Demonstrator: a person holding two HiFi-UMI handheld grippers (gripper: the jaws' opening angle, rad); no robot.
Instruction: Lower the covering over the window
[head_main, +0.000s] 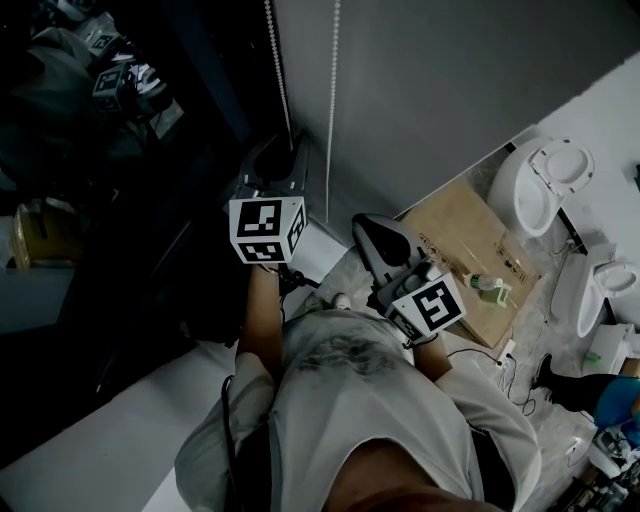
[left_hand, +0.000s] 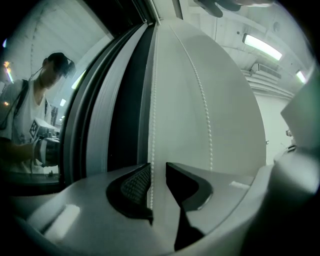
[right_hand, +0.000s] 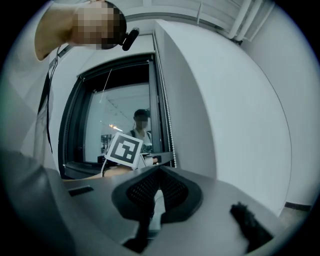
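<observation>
While the left gripper (left_hand: 158, 170) has its jaws apart round one strand of the bead chain (left_hand: 152, 120) beside the uncovered window (right_hand: 117, 125), and the right gripper (right_hand: 159, 175) is closed and empty, pulling before clamping would likely let the beads slip through, leaving the blind raised out of sight.

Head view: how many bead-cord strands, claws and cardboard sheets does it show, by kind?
Bead-cord strands: 2
Claws: 2, left claw and right claw
Cardboard sheets: 1
Total: 5
</observation>
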